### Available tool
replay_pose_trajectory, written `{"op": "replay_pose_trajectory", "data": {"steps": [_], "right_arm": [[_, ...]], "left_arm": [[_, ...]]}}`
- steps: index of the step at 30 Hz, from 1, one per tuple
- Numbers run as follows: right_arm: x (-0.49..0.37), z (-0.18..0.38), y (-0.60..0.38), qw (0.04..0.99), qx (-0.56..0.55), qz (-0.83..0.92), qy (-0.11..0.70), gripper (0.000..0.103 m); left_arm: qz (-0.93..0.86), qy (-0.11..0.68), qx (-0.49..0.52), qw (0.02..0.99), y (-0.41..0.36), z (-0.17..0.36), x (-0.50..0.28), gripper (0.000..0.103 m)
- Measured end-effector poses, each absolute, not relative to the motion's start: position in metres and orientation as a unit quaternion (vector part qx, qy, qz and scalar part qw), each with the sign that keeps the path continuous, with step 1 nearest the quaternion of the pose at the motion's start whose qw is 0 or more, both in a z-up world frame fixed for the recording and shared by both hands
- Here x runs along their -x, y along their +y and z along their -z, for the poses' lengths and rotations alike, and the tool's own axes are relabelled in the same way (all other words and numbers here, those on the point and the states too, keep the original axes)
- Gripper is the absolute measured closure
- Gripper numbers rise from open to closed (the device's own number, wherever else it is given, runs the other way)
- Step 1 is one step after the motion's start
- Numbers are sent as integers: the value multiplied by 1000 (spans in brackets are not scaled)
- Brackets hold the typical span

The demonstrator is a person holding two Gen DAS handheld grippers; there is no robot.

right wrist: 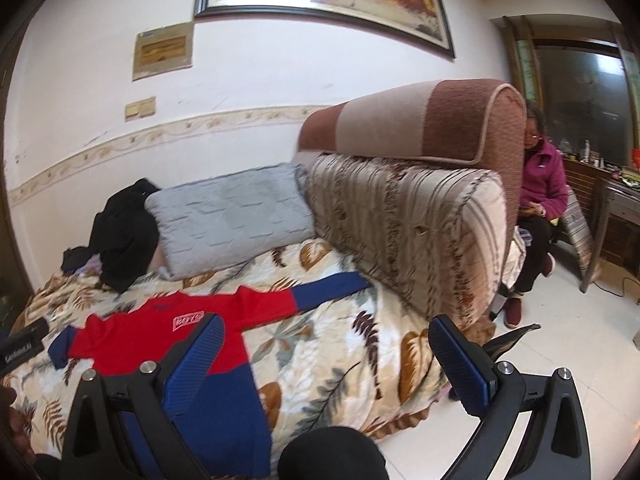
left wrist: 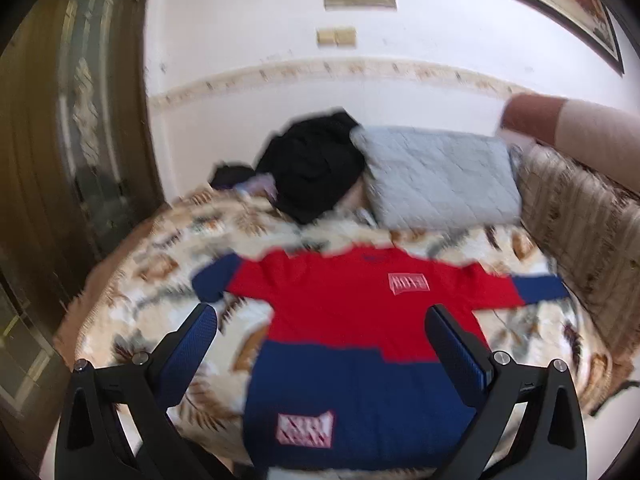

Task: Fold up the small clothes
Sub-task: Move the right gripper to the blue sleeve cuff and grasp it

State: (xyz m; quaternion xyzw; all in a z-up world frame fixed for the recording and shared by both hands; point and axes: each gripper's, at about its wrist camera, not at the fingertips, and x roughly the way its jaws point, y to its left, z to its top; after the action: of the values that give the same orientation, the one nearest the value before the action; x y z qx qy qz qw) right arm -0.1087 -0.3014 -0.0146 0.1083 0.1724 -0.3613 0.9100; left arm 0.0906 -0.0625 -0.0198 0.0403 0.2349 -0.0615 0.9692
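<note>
A small red and blue long-sleeved shirt (left wrist: pixel 352 332) lies flat, front up, on a leaf-patterned bedspread (left wrist: pixel 160 276), both sleeves spread out. My left gripper (left wrist: pixel 320 332) hovers over its lower half, open, with nothing between the blue pads. In the right wrist view the same shirt (right wrist: pixel 160 340) lies at lower left. My right gripper (right wrist: pixel 326 344) is open above the bedspread (right wrist: pixel 340 352) to the right of the shirt, holding nothing. The left gripper's housing (right wrist: pixel 22 346) shows at the left edge.
A grey quilted pillow (left wrist: pixel 440 176) and a heap of black clothes (left wrist: pixel 316 168) lie at the far end of the bed. A striped cushion (right wrist: pixel 408 232) and sofa back (right wrist: pixel 420 120) bound the right side. A person in a purple jacket (right wrist: pixel 540 184) sits beyond, by a tiled floor (right wrist: pixel 560 340).
</note>
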Motion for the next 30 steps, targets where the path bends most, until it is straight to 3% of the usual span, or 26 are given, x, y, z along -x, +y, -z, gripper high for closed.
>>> {"op": "replay_pose_trajectory", "data": {"steps": [3,6,9,10,16,30], "right_arm": [[108,12,-311,910,-114,364,162,0],[103,2,-318,911,-113,367,149,0],[102,-17,-320,915,-102,374,114,0],[102,-22,-320,916,-100,375,103,0],[92,-44,-320,921,-94,372,74,0],[-17,25,-385,904,-85,364,209,0]], "left_arm": [[50,157,-51,985,-60,-17,-82,0],[36,27,-46,998,-54,-64,-57,0],[22,-82,-40,996,-50,-77,-43,0],[13,-86,-43,995,-50,-74,-46,0],[80,80,-65,991,-64,-27,-107,0],[70,224,-73,969,-129,67,-223,0]]}}
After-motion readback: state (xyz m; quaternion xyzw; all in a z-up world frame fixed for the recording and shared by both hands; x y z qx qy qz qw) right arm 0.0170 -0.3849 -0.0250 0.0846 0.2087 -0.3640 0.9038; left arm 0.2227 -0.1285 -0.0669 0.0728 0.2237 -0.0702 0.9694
